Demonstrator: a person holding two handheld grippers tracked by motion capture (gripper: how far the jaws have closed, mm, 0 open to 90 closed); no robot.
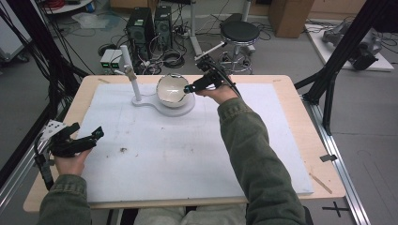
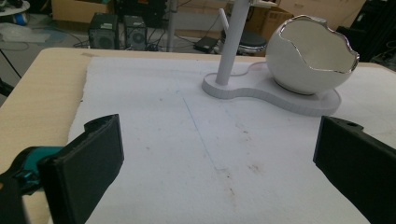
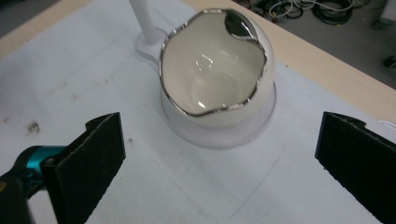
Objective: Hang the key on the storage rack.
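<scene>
Both tongs, left tongs point(image 1: 87, 139) and right tongs point(image 3: 219, 154), spread; one eggshell bowl point(image 1: 171, 89)

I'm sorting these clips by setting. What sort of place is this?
Probably a lab or workshop: computer towers and loose cables on the floor, a black metal frame beside the table, cardboard boxes behind.

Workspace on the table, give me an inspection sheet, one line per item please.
Surface: white foam sheet on a wooden table, with small dark specks.
Job's things: egg-shaped bowl with jagged silver rim, empty, standing on a white base that carries an upright post.
Clutter: nothing seen on the sheet.
Grippers: left hand-held gripper open, near the table's left edge; right hand-held gripper open, at the bowl.
Cables: tangles on the floor beyond the table.
Surroundings: computer towers, stool, cardboard boxes.
</scene>
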